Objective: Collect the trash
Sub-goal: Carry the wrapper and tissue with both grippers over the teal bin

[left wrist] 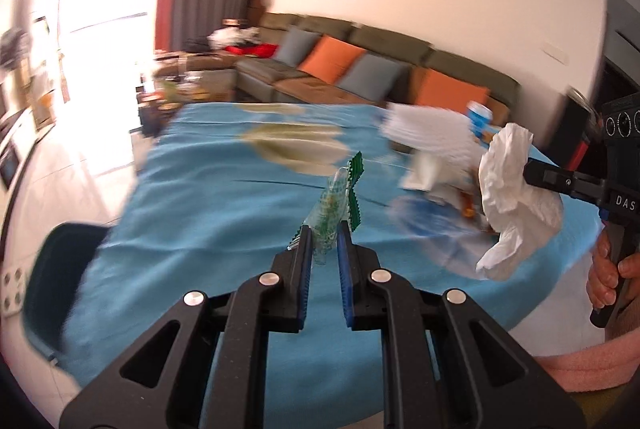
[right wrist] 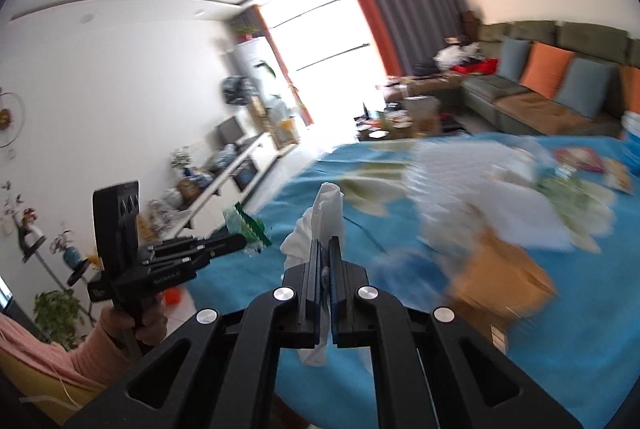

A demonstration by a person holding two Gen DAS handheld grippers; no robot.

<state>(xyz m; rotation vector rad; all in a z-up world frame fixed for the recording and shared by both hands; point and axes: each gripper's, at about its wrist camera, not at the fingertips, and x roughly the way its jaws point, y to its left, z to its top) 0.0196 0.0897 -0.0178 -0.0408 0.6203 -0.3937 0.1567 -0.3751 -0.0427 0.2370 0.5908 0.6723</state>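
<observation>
A: What is the biggest thing here?

B: The tabletop (left wrist: 208, 189), under a blue cloth with pale leaf shapes. On its far right side sits a blurred heap of trash (left wrist: 432, 157): white paper, some blue plastic and, in the right wrist view, something brown like cardboard (right wrist: 500, 277).

A: And the grippers?

B: The left gripper (left wrist: 324, 229) is closed narrowly on a clear wrapper with green zigzag edges (left wrist: 340, 197), held up above the cloth. The right gripper (right wrist: 325, 245) is pinched nearly closed on a crumpled white tissue (right wrist: 328, 209), also lifted clear of the cloth.

A: How will they handle?

B: Both look nearly weightless. The wrapper seems thin, crinkly and probably slick, so I would pinch it across a flat middle part, not the serrated edge. The tissue is soft and compressible; its bunched centre should hold better than a loose flap, which may tear.
</observation>
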